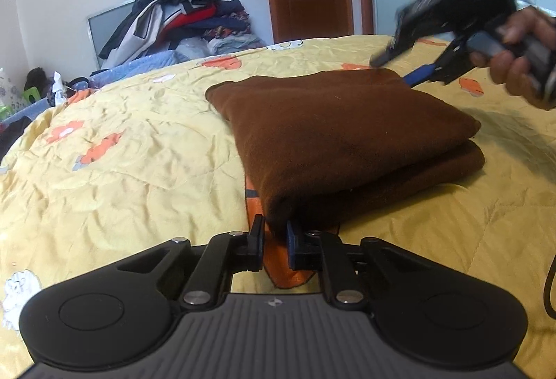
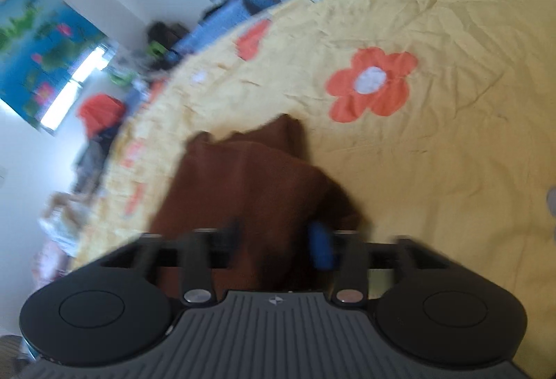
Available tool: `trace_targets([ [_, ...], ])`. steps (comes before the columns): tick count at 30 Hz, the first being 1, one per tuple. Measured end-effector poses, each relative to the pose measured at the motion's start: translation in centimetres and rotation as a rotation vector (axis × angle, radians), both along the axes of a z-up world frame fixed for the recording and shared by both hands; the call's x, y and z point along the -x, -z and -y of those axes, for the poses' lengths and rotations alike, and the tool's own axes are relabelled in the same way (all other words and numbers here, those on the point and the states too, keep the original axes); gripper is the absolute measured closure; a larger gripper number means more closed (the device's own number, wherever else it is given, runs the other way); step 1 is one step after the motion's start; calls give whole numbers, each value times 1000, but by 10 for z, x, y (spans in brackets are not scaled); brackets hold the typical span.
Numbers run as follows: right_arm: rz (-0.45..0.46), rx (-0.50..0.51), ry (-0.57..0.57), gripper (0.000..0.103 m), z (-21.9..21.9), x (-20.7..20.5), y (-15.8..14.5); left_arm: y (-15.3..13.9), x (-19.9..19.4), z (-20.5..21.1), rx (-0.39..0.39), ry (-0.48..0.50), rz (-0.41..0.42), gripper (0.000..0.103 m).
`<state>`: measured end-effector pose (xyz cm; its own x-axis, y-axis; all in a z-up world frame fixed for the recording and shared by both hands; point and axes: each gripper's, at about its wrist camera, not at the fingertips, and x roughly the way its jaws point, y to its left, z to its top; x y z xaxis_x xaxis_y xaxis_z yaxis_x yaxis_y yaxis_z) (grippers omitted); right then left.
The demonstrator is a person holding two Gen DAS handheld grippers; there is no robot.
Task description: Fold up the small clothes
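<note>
While my left gripper [image 1: 274,240] sits at the near corner of the brown garment [image 1: 333,136], its jaws are drawn close together on that corner's folded edge, so I read it as pinching the cloth. My right gripper [image 2: 278,240] is over the far side of the same piece; its own view is blurred, but the jaws stand apart with brown fabric lying between them, and I cannot see the pads pressing on it. From the left view the person's hand [image 1: 514,66] carries it above the far corner.

The garment lies folded in a thick rectangle on the yellow flowered quilt [image 1: 121,153], with layers showing along the near right edge.

To do this fold well, I judge both corners need a firm hold through the same layers, then a level lift so the stack does not slide apart, and edges set down flush.

As for containers, none holds anything I can make out; beyond the bed a heap of clothes [image 1: 180,7] is piled loose against the wall.
</note>
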<state>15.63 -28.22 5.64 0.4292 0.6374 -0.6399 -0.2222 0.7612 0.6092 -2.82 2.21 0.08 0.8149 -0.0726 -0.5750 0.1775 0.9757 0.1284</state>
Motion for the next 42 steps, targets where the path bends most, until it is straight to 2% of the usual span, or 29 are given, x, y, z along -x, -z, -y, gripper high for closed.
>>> trace_targets([
  [4, 4, -58, -27, 39, 13, 26, -13, -6, 0, 4, -15, -18, 15, 85],
  [8, 5, 29, -84, 40, 5, 48, -17, -4, -6, 9, -29, -23, 13, 85],
  [12, -8, 68, -185, 43, -15, 65, -9, -1, -13, 14, -39, -34, 18, 85],
  [14, -22, 130, -212, 54, -26, 67, 1, 1, -16, 11, -17, -43, 25, 84],
  [15, -16, 159, -211, 75, -28, 67, 5, 2, -18, 8, 2, -47, 22, 88],
  [16, -11, 154, -215, 88, -27, 67, 5, 1, -18, 2, 31, -50, 14, 91],
  [18, 2, 117, -215, 90, -19, 70, -4, -4, -14, -11, 87, -67, -4, 95],
  [20, 25, 122, -223, 91, -11, 78, -10, -4, -8, -19, 90, -59, -23, 98],
  [21, 5, 134, -212, 91, -8, 79, -4, 1, -8, -23, 89, -72, -40, 102],
  [22, -26, 148, -208, 91, -6, 79, 8, 5, -5, -25, 93, -80, -23, 102],
  [23, -29, 117, -199, 92, -3, 80, 17, 6, -4, -24, 85, -81, -17, 102],
  [24, -35, 77, -182, 90, 0, 81, 18, 4, -3, -24, 91, -87, -27, 102],
  [25, -41, 53, -166, 81, 2, 82, 16, 2, -2, -27, 114, -94, -38, 102],
  [26, -45, 35, -159, 77, 4, 83, 12, -1, 0, -33, 153, -90, -49, 101],
  [28, -37, -19, -150, 41, 11, 83, 1, -10, 8, -52, 273, -53, -60, 100],
  [29, -3, -47, -123, 33, 17, 84, -7, -15, 12, -63, 351, -37, -58, 98],
  [30, 25, -73, -88, 23, 25, 83, -14, -18, 15, -74, 433, -32, -61, 92],
  [31, 32, -104, -51, 23, 34, 80, -19, -22, 15, -85, 515, -35, -73, 85],
  [32, 20, -127, -26, 22, 41, 77, -20, -24, 13, -96, 600, -45, -87, 62],
  [33, 3, -131, -12, 22, 45, 74, -19, -25, 10, -105, 686, -65, -94, 28],
  [34, -19, -118, -5, 22, 47, 72, -14, -24, 5, -113, 780, -91, -98, 14],
  [35, -48, -102, -5, 22, 46, 72, -8, -20, -1, -118, 868, -107, -107, 8],
  [36, -85, -97, -11, 23, 43, 72, 1, -15, -10, -122, 943, -112, -140, 8],
  [38, -157, -109, -33, 25, 34, 74, 20, 0, -31, -122, 1035, -124, -231, 9],
  [40, -182, -151, -58, 28, 22, 80, 31, 12, -49, -112, 1035, -126, -304, 10],
  [42, -204, -181, -76, 32, 10, 81, 34, 13, -62, -97, 1001, -91, -313, 13],
])
